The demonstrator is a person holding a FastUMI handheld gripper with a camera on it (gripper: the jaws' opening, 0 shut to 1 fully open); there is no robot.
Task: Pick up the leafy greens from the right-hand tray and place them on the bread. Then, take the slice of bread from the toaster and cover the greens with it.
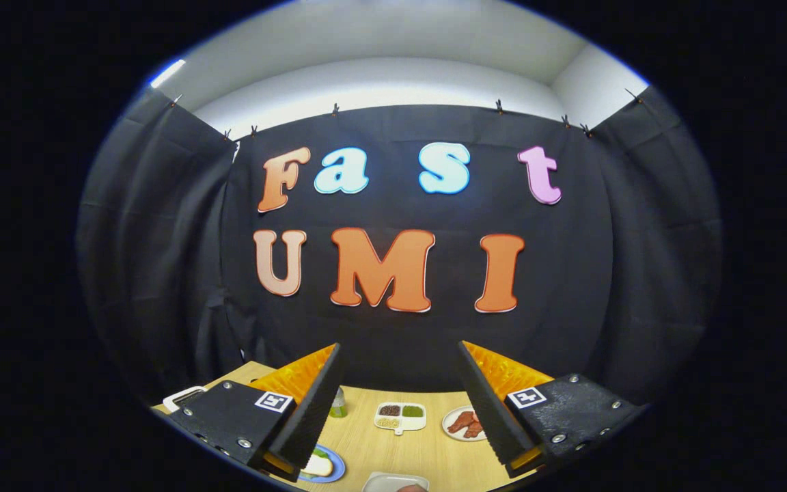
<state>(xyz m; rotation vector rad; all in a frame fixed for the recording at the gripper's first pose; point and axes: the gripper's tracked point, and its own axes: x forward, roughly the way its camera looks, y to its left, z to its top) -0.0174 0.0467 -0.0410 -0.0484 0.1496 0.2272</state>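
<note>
Up high, the gripper (400,410) hangs with fingers spread wide, grasping nothing.
Raised so, it overlooks the whole table (366,447): bread (318,466) with something green on a blue plate (333,471) by the left finger, a white tray (393,482) nearest, the toaster (182,398) far left.

Black cloth wall (407,342) behind a pale wooden table (393,451), white ceiling (380,55) above.

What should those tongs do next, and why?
Probably tilt down toward the table. The tongs are open and hold nothing, aimed mostly at the wall, while the bread on the blue plate and the trays lie low beneath them.
</note>
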